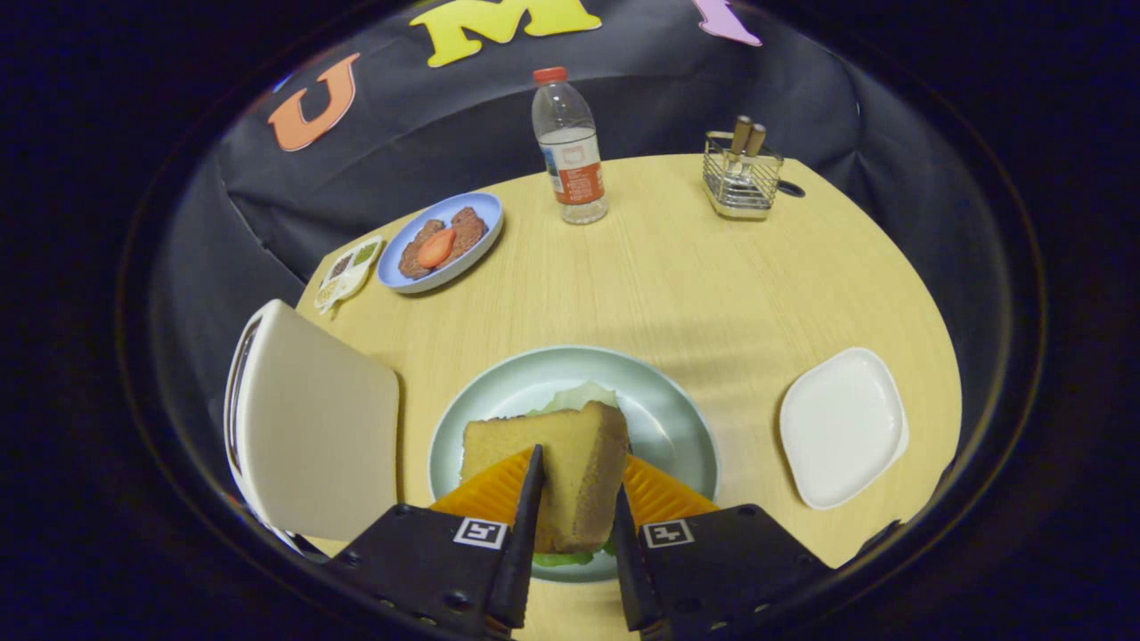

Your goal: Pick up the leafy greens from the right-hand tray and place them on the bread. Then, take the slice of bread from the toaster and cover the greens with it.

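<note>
The gripper (577,499) points down, its 2 fingers seemingly clamped on the bread slice (552,463) over the greens (579,396) on the plate (677,418).

Claw (577,499) housings carry square markers and screws.

1 fisheye view, mounted on the tongs (574,499), looks forward and steeply down along their 2 fingers onto the desk (677,276). It sits close above the near plate (663,405); the bottle (570,147) and the booth wall lie far beyond.
</note>
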A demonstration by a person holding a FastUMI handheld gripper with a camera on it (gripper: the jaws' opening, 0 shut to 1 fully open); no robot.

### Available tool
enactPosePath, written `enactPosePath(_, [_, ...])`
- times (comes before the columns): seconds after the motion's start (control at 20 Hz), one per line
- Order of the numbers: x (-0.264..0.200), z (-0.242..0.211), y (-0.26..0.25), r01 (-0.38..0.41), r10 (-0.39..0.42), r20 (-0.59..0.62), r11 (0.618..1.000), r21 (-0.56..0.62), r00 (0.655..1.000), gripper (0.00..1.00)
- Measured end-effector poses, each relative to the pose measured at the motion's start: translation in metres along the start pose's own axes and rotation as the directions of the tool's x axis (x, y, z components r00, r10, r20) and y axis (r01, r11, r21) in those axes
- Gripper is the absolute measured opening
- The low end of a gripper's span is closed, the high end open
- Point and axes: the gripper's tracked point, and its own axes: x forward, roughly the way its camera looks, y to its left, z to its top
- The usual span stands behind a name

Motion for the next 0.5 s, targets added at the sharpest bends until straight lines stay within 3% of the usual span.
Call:
enactPosePath(0.15, [0.004, 0.002, -0.001, -0.004, 0.004, 0.013, 1.000, -0.024, 1.000, 0.41])
enactPosePath(0.4, [0.001, 0.007, -0.012, 0.059, -0.054, 0.058, 0.994, -0.089, 0.997, 0.62])
enactPosePath(0.5, [-0.001, 0.007, -0.017, 0.095, -0.086, 0.074, 0.987, -0.130, 0.994, 0.77])
